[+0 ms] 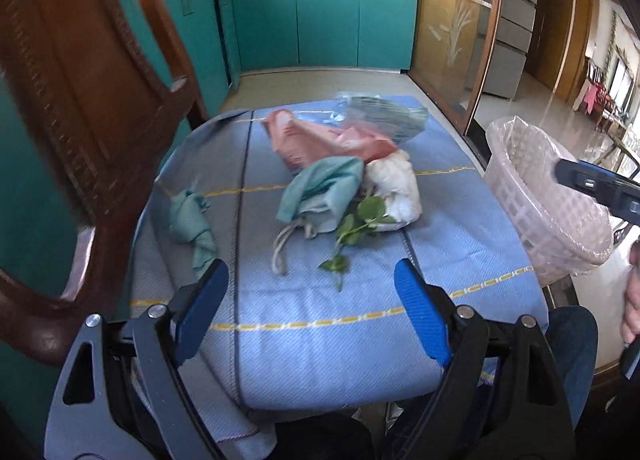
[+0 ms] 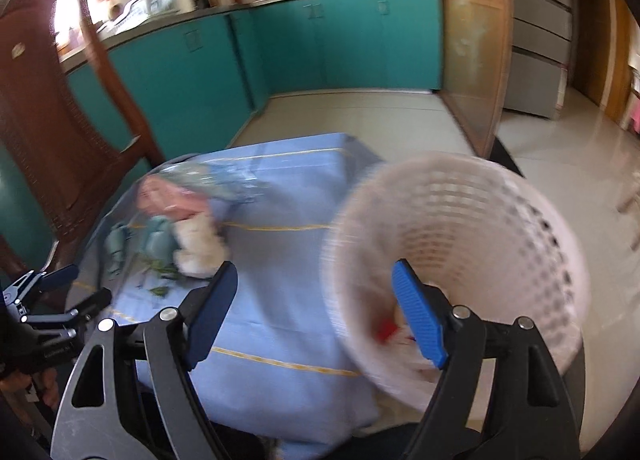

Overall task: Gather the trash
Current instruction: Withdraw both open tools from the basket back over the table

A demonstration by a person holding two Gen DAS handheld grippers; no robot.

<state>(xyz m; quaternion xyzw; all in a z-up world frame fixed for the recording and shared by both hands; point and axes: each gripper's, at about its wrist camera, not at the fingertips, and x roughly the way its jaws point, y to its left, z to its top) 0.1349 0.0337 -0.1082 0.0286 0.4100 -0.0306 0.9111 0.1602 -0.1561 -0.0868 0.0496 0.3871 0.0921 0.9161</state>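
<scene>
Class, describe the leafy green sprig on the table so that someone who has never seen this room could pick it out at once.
Start at the table with the blue cloth. In its middle lies a heap of trash; the sprig lies at the heap's near edge, just in front of the white wad. It is the only plant there: round green leaves on a thin stem, among cloth, paper and plastic.

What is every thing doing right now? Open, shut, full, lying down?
Left gripper: open, holding nothing.
Right gripper: open, holding nothing.
White lattice plastic basket: lined, some trash inside.
Crumpled pink plastic bag: lying on the blue tablecloth.
Green leafy sprig: lying loose.
</scene>
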